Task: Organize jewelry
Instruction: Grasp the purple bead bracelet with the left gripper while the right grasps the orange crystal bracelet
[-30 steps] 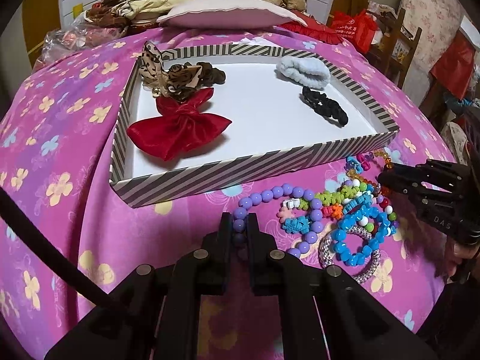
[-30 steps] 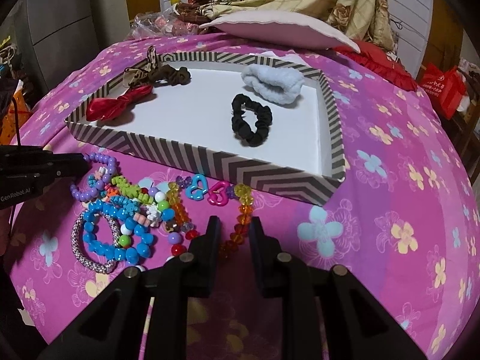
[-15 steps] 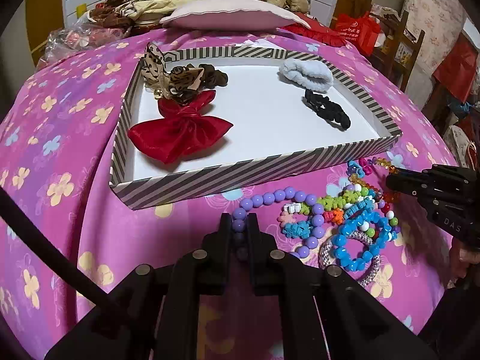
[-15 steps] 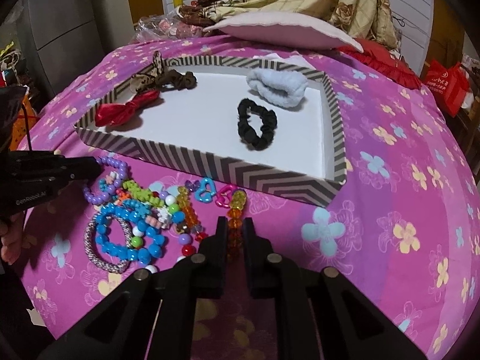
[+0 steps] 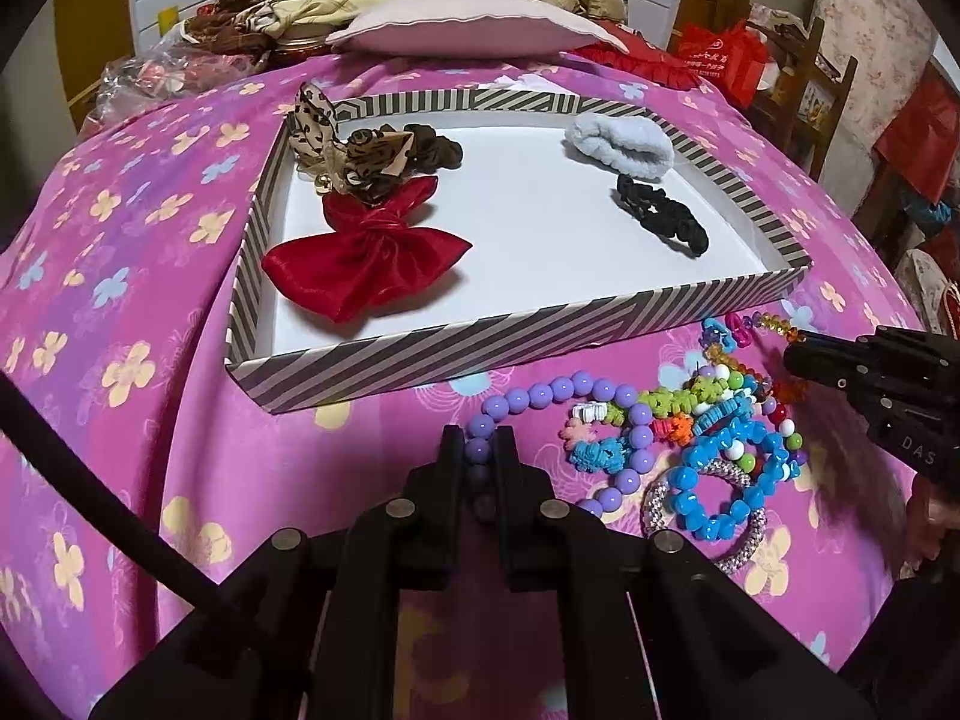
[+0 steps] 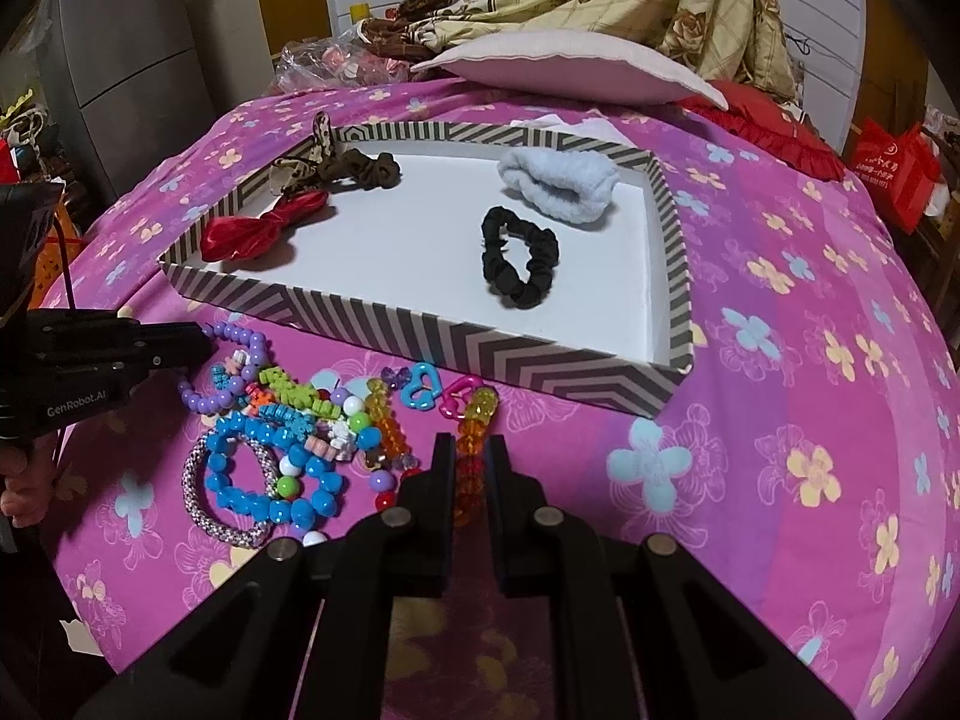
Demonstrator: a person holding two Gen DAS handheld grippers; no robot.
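While both grippers tilt steeply down at the pink flowered bedspread [image 5: 150, 438], each one is clamped on a strand from the jewelry heap just in front of the striped tray [image 5: 480, 354]. The left gripper [image 5: 480, 438] pinches the near end of the purple bead bracelet [image 5: 576, 387]; its loop runs away from the fingers toward the tray and curves round to the right into the heap. The right gripper [image 6: 467, 450] is closed on the orange bead bracelet [image 6: 474, 420], whose long line runs straight ahead between the fingers, from red beads at the near end to yellow ones at the far end, pointing at the tray's front wall. In the left wrist view the right gripper reaches in from the right edge, its tip at the heap's far right side.

Between the two strands lies the rest of the heap: a blue bead bracelet [image 6: 270, 480] lying over a silver rope bangle [image 6: 198, 480], and a green piece [image 6: 294, 390] beyond them.

Farther off, the tray holds a red bow [image 5: 366, 258] and a leopard-print bow [image 5: 354, 150] on its left, a black scrunchie [image 6: 522, 258] and a pale blue scrunchie [image 6: 558, 180] on its right. A pillow [image 5: 474, 24] lies behind the tray.
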